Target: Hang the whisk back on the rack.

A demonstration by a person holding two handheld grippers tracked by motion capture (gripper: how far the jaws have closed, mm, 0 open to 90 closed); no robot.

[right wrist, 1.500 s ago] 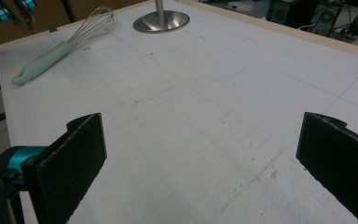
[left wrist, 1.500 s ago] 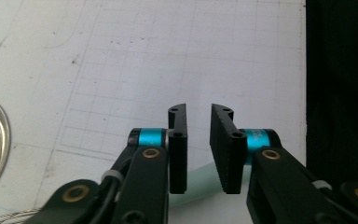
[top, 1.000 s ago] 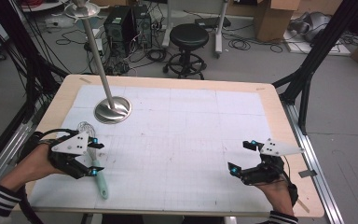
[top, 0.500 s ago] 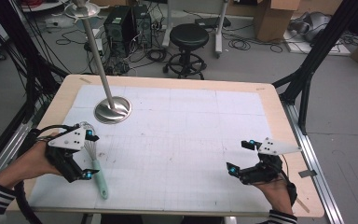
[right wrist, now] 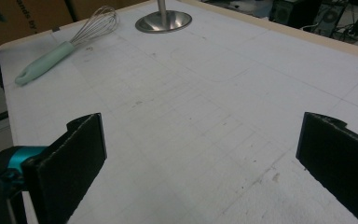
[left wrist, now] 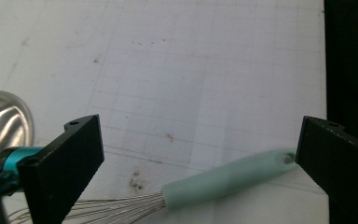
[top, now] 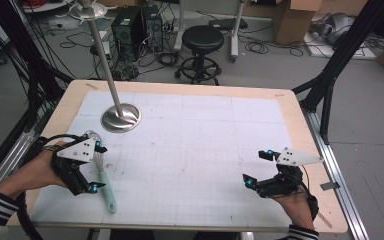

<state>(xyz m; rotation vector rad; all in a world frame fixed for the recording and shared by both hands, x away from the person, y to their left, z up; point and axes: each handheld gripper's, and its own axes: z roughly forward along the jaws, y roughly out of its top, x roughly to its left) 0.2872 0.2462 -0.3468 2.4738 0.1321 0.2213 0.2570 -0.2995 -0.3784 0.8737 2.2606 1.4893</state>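
Whisk [left wrist: 223,179] on counter [top: 190,150]: light, springy wires, rigid handle, best gripped mid-handle. Left claw [left wrist: 200,154] wide open astride it; right claw [right wrist: 200,163] wide open, empty.

in the high view the left tool [top: 95,167] covers the whisk [top: 107,192] wires. the left gripper view cuts the wire loops off at the bottom edge and the steel stand base [left wrist: 2,121] at the left.

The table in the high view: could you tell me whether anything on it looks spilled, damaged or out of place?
Nothing stands out. The whisk lies flat on the gridded mat between the open left claw's jaws, and the metal stand base sits upright; only faint smudges mark the mat.
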